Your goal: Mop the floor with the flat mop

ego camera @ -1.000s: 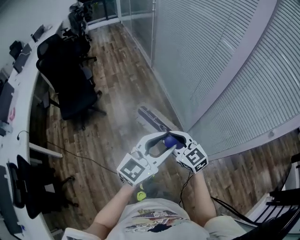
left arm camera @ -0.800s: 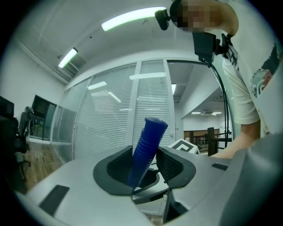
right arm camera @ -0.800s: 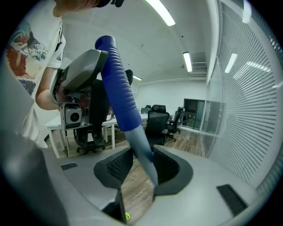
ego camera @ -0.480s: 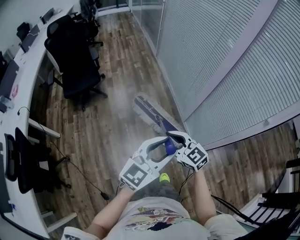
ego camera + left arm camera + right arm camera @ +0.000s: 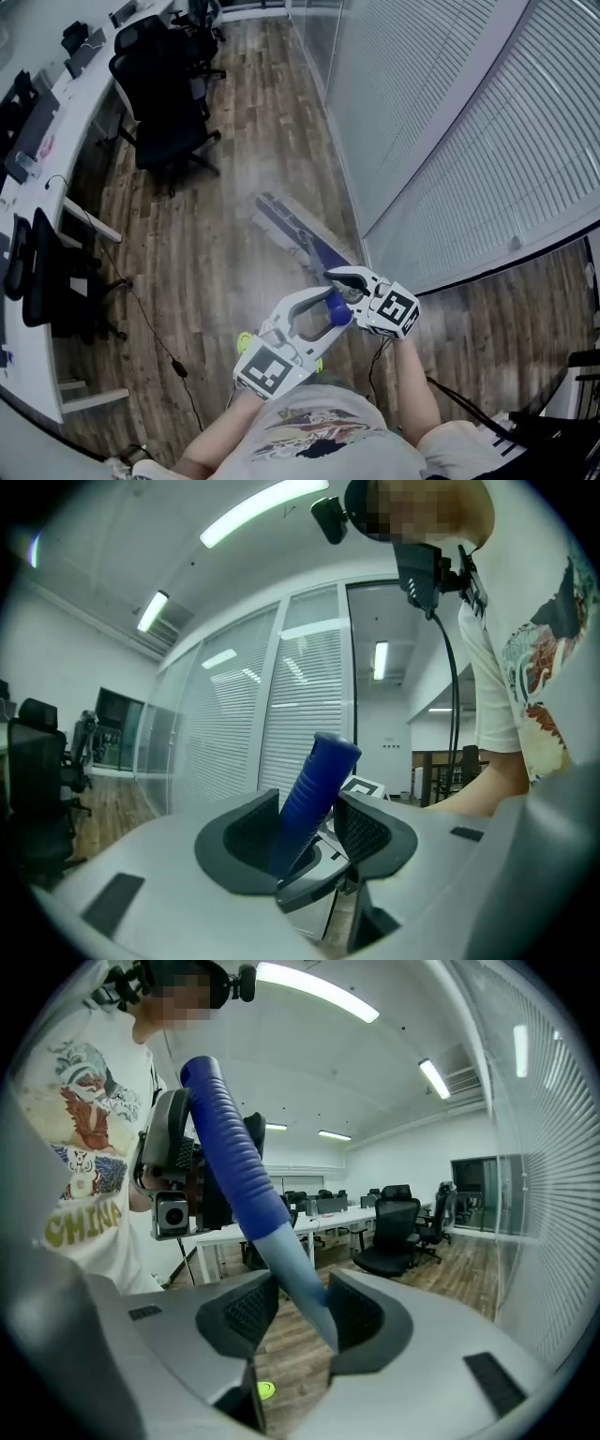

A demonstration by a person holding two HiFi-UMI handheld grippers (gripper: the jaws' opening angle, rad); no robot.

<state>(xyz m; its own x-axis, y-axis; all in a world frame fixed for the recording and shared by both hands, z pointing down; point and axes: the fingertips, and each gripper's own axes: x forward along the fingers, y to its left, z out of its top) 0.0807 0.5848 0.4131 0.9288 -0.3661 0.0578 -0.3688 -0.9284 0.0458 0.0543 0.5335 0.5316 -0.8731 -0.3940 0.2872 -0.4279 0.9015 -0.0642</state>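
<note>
A wood-plank floor [image 5: 206, 234] fills the middle of the head view, bounded on the right of the frame by a long wall of glass and pale slatted blinds [image 5: 450, 122]. A white worktop [image 5: 33, 356] curves down the left edge, with black office chairs [image 5: 173, 89] drawn up beside it at the upper left. A thin black cable [image 5: 150, 319] trails across the boards at the lower left.

The flat mop [image 5: 281, 220] lies with its head flat on the floor at the centre of the frame, close to the foot of the blinds. Its mop handle [image 5: 328, 255] slants down the frame to the person at the bottom edge.

The left gripper [image 5: 323, 302] takes the ribbed blue grip at the handle's top end. Its fingers [image 5: 246, 832] have just been opening, yet the grip sits tilted between them, touching both. The right gripper [image 5: 345, 279] is just beyond it, lower on the handle, where the blue grip gives way to the paler shaft. Its fingers have also just been opening and stand spread. The shaft leans against the finger [image 5: 361, 1312] at the right of the right gripper view, with a gap showing to the other.
</note>
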